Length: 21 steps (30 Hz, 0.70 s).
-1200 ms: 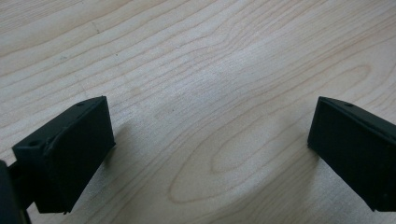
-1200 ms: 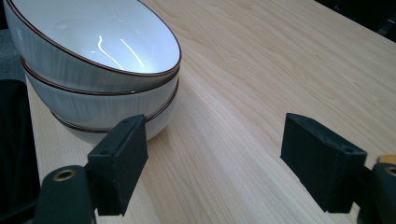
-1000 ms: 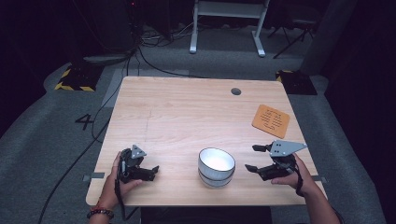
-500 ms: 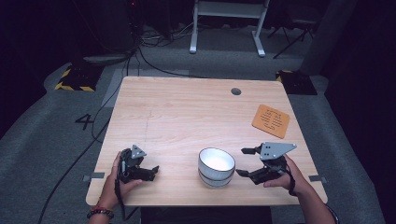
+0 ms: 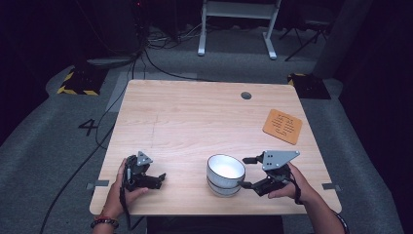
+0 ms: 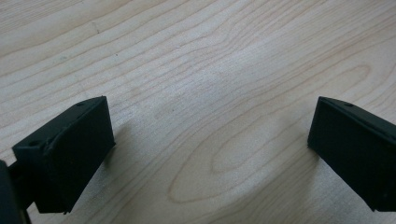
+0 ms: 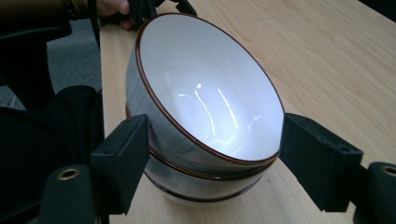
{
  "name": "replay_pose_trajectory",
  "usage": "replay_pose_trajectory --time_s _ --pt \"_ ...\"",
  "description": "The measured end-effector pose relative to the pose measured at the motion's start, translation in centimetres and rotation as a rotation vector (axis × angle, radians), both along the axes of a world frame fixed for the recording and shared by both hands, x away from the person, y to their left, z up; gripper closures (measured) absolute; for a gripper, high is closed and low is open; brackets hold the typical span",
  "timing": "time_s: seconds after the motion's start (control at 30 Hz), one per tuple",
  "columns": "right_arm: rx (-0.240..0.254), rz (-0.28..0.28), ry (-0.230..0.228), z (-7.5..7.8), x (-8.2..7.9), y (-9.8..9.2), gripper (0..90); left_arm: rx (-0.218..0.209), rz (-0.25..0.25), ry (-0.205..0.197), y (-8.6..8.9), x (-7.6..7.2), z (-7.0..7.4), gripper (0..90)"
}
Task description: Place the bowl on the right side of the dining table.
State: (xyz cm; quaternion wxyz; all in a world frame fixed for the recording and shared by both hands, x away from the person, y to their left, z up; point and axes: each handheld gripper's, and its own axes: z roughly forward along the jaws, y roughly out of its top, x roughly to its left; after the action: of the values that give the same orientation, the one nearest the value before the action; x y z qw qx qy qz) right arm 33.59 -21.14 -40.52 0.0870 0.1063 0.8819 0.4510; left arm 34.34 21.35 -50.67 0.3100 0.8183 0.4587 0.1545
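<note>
Reached with the right gripper (image 5: 247, 172), jaws spread wide and flanking but not yet pressing the upper of two stacked bowls (image 5: 226, 171) near the table's (image 5: 195, 117) front edge; left gripper (image 5: 155, 179) rested open; next, probably closing squarely on the rim.

my right claw (image 5: 248, 172) stands open at three o'clock of the stacked bowls (image 5: 225, 174), just beside them. my left claw (image 5: 157, 178) rests open on the tabletop (image 5: 195, 117) at nine o'clock, well apart.

bowls (image 7: 205, 116): white, brown rims (grey outside) | coaster (image 5: 282, 126): orange | table (image 5: 195, 117): pale woodgrain
</note>
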Motion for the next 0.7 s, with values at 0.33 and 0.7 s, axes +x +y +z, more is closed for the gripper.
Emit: replay_pose_trajectory --time_s 0.33,0.7 --pt "0.003 0.046 0.017 -0.1 -0.2 1.3 25.8 0.000 0.000 0.000 0.0 0.0 0.0 0.4" --pt "-0.007 0.100 0.041 -0.4 -0.3 3.0 32.3 0.000 0.000 0.001 0.0 0.0 0.0 0.4"
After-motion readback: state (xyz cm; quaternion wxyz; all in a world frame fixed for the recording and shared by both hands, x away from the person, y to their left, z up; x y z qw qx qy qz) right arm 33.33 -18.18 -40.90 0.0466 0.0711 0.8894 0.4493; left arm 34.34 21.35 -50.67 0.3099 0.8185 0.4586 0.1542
